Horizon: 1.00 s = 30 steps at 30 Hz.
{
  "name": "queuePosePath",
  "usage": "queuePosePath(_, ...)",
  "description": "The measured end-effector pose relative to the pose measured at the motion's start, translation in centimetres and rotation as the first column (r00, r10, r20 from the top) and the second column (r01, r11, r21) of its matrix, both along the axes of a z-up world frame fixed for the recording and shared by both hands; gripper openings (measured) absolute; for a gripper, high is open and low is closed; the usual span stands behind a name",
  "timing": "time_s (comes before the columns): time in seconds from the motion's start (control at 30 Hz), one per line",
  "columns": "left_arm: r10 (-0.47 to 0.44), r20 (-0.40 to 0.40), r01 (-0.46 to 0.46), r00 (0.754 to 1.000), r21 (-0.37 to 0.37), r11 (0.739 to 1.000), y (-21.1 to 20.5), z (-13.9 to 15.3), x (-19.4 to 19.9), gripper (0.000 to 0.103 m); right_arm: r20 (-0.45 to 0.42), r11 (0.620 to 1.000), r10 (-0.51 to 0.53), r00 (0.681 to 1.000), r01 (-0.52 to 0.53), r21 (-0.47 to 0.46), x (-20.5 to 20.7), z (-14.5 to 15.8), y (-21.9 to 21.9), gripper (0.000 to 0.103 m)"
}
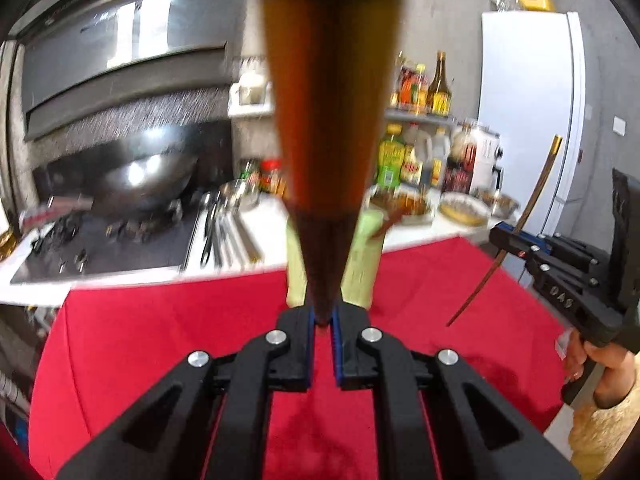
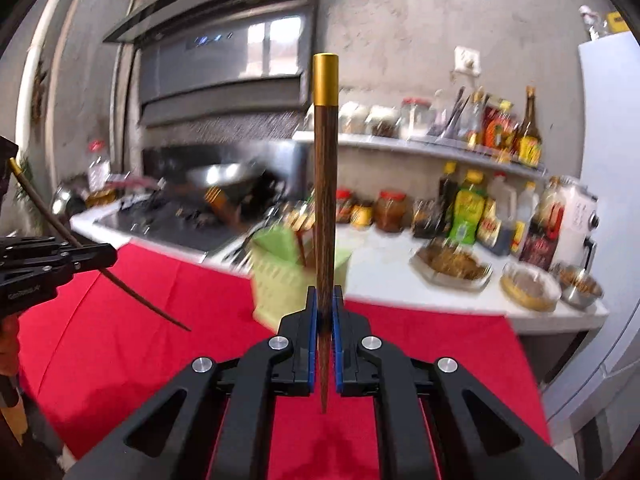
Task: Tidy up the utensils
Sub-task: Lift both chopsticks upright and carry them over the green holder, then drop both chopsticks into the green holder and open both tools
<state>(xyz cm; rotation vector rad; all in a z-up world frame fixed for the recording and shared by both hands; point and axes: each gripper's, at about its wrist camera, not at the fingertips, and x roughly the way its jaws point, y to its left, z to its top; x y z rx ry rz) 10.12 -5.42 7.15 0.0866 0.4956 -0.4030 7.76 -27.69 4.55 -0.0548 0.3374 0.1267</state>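
Chopstick (image 2: 325, 184), brown wood with a gold cap, stands upright in the right claw (image 2: 324, 312), pinched near its pointed end between the blue pads. The left claw (image 1: 322, 320) grips a second chopstick (image 1: 332, 128) the same way, looming blurred toward its camera. Both hang above the red-covered tabletop (image 2: 168, 320); the green utensil holder (image 2: 280, 276) stands at its far edge, just beyond the claws.

We note two dark-wood chopsticks with gold end caps. One chopstick (image 2: 325, 208) stands upright, tip down. The other chopstick (image 1: 326, 128) leans steeply toward its camera. A pale green utensil basket (image 2: 280, 276) stands upright on the red-clothed table (image 2: 160, 320), holding a brown utensil.
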Motion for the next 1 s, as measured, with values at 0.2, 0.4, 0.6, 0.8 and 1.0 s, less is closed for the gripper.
queuePosePath(0.2,-0.028,0.104,0.029,0.994,-0.011,1.000,-3.7,5.8,5.5,0.006,0.126,1.000,0.004,0.992,-0.004,0.003,5.0,5.5,-0.9,0.007)
queuePosePath(0.4,-0.024,0.008,0.024,1.000,-0.007,1.000,-6.1,5.1,13.7,0.006,0.160,0.998,0.058,0.985,-0.062,0.021,9.9,6.5,-0.1,0.007)
queuePosePath(0.6,-0.027,-0.123,0.033,0.992,0.049,0.998,-7.2,0.0,18.3,0.006,0.043,0.994,0.093,0.995,-0.095,0.049,14.1,1.9,0.6,0.007)
queuePosePath(0.8,-0.030,-0.184,0.045,0.982,0.075,0.996,-7.2,-2.2,19.5,0.006,-0.033,0.993,0.100,0.994,-0.098,0.065,15.2,-0.4,0.9,0.008)
queuePosePath(1.0,-0.031,-0.143,0.038,0.989,0.048,0.998,-7.0,-0.1,18.6,0.028,-0.018,0.994,0.092,0.996,-0.091,0.067,14.6,1.4,0.7,0.046)
